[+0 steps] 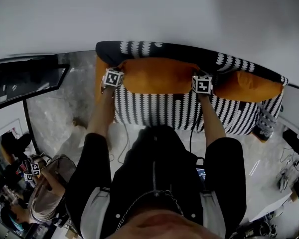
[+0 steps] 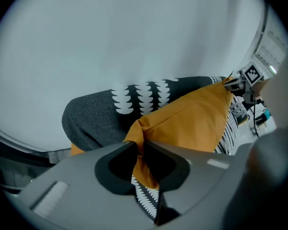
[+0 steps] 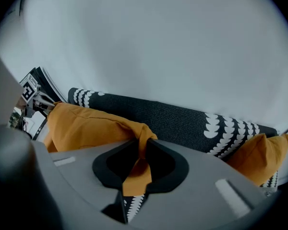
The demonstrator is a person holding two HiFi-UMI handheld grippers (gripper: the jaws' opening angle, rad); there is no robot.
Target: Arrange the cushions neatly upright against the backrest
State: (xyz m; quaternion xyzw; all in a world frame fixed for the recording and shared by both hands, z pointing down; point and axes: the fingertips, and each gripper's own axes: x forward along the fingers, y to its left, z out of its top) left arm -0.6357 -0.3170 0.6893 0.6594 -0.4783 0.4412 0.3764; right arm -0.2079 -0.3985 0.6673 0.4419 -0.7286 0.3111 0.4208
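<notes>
The orange cushion (image 1: 157,75) stretched across the sofa (image 1: 159,111), just in front of its backrest (image 1: 182,50). The left gripper (image 2: 139,146) had its fingers clenched on the cushion's corner near the sofa's left end, a fold of orange cloth pinched between them. The right gripper (image 3: 140,143) pinched the opposite corner, mid-sofa, the same way. Only the head view and the right gripper view showed a second orange cushion (image 3: 257,156) at the sofa's right end. The left gripper view instead caught the right gripper's marker cube (image 2: 252,74).
</notes>
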